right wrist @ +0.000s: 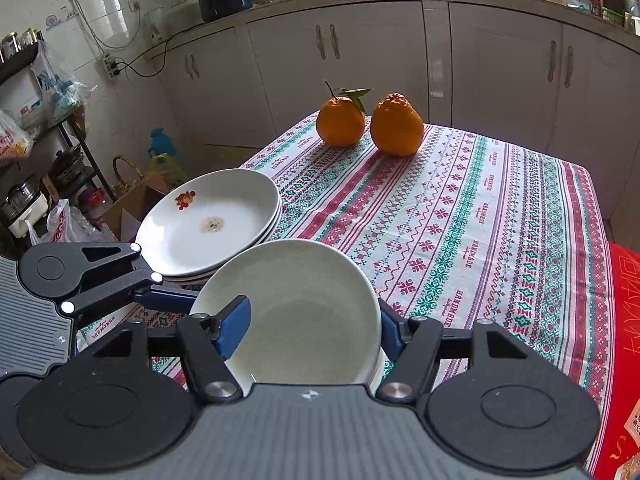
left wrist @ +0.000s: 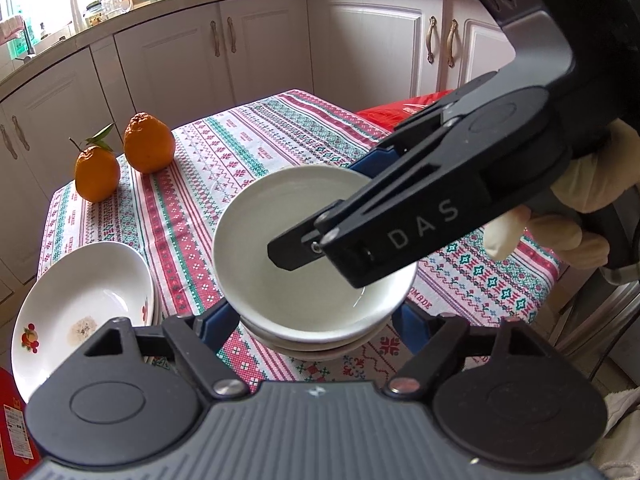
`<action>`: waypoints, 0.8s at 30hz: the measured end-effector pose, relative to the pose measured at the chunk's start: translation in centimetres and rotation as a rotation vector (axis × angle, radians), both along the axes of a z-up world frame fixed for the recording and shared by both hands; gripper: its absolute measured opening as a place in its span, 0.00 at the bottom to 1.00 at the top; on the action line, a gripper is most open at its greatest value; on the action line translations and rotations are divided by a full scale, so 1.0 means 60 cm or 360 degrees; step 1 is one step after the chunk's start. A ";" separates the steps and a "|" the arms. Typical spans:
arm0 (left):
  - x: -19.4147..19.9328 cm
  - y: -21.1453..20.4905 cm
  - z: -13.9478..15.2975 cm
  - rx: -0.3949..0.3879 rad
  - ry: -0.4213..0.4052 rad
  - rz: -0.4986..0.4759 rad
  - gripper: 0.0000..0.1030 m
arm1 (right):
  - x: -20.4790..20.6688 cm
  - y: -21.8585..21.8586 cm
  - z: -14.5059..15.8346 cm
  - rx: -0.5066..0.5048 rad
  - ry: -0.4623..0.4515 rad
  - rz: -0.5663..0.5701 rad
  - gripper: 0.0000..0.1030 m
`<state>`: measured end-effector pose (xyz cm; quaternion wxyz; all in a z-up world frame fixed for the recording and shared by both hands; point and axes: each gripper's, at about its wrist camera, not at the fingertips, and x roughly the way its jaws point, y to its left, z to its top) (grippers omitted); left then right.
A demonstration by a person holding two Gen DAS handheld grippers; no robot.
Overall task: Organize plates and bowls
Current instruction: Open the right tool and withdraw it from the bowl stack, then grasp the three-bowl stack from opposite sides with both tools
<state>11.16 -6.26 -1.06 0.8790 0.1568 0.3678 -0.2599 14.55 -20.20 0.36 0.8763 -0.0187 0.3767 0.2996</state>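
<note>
A stack of white bowls (left wrist: pixel 304 280) stands on the patterned tablecloth (left wrist: pixel 224 148). My left gripper (left wrist: pixel 316 320) is open, its blue fingers (left wrist: pixel 216 320) on either side of the lower bowls. My right gripper (right wrist: pixel 308 328) is shut on the top bowl (right wrist: pixel 304 320), one blue finger (right wrist: pixel 234 326) inside the rim and one outside. In the left wrist view the right gripper (left wrist: pixel 320 216) reaches in from the right with a finger over the rim. A stack of white plates with a red flower mark (left wrist: pixel 76 304) lies left of the bowls; it also shows in the right wrist view (right wrist: pixel 208 224).
Two oranges (left wrist: pixel 124 160) sit at the table's far left corner; they also show in the right wrist view (right wrist: pixel 372 124). A red box (left wrist: pixel 396 112) lies at the table's right edge. Kitchen cabinets (left wrist: pixel 260 44) stand behind the table. Shelves with clutter (right wrist: pixel 40 168) stand to the left.
</note>
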 end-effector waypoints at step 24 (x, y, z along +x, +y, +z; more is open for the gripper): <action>-0.016 0.079 -0.005 -0.0093 0.0011 -0.0097 0.88 | -0.063 -0.039 0.008 -0.0117 -0.0153 0.0107 1.00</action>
